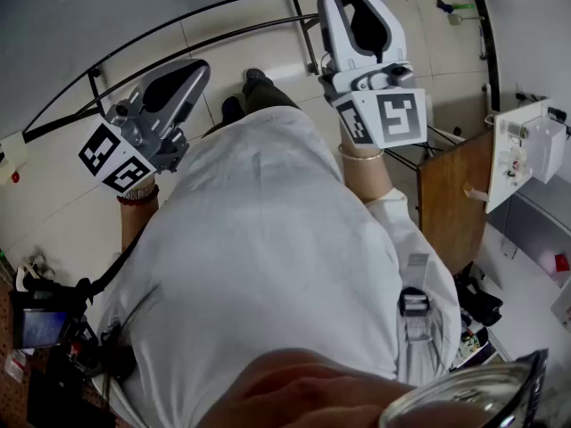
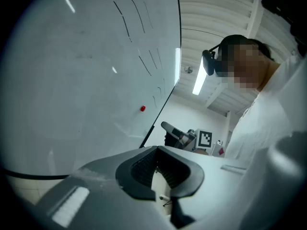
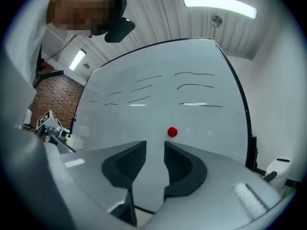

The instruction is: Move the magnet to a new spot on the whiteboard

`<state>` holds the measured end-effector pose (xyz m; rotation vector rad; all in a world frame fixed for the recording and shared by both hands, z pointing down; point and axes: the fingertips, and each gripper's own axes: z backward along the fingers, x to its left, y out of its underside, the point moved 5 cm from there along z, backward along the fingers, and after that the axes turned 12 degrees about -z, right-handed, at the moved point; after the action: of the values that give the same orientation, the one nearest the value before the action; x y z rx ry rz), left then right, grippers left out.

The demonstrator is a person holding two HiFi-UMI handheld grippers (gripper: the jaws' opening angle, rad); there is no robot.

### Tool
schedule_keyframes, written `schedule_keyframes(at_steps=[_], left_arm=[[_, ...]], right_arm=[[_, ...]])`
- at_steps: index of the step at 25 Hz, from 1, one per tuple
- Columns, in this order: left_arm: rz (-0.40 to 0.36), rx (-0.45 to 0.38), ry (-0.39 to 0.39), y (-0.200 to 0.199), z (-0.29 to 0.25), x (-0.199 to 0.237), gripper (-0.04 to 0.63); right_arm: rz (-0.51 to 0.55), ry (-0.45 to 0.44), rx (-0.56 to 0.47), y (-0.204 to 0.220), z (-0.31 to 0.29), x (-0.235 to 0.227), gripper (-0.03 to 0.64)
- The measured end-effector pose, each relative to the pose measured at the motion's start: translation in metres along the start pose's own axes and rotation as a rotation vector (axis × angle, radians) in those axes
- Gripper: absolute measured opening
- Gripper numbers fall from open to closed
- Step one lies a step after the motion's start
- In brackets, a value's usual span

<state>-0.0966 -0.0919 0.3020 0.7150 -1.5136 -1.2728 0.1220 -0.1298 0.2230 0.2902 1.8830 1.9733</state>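
While the magnet [image 3: 172, 132] sits as a small red dot low on the whiteboard [image 3: 158, 95], just above the jaw gap in the right gripper view, we hold the right gripper [image 3: 155, 150] pointed almost straight at it. We judge that this one is lined up to do the picking. Its jaws stand apart with only bare board showing between the pads, so it holds nothing and is not yet touching the magnet. We read the gap as left wide enough to slip over the dot. Our left gripper [image 2: 156, 164] faces the board at a slant. In its view the magnet [image 2: 142, 109] lies well off, up and left of the jaws near the board's black edge. Its pads are a little apart with nothing between them, so it looks parked to the side, out of the way. In the head view both grippers are raised toward the board at the top of the frame, the left [image 1: 192, 74] at middle left and the right [image 1: 352, 7] at upper centre, above our white shirt [image 1: 268, 257]. The magnet does not show there. The task looks barely begun: the approach is set up, and a straight push forward should bring the right jaws around the magnet
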Motion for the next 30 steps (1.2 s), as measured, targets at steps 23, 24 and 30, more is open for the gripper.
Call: schedule_keyframes(at_steps=[23,24,30], left_arm=[[-0.042,0.08,-0.089,-0.019,-0.057,0.032,-0.006],[-0.036,0.078,-0.092,-0.018,-0.056,0.033,-0.006],[-0.025,0.07,-0.123,-0.018,-0.048,0.036,-0.007]], right_arm=[[0.182,0.059,-0.081,-0.033,-0.081,-0.023,0.142],[0.181,0.057,-0.078,-0.031,-0.081,-0.022,0.128],[0.18,0.044,-0.076,-0.028,-0.08,-0.019,0.122]])
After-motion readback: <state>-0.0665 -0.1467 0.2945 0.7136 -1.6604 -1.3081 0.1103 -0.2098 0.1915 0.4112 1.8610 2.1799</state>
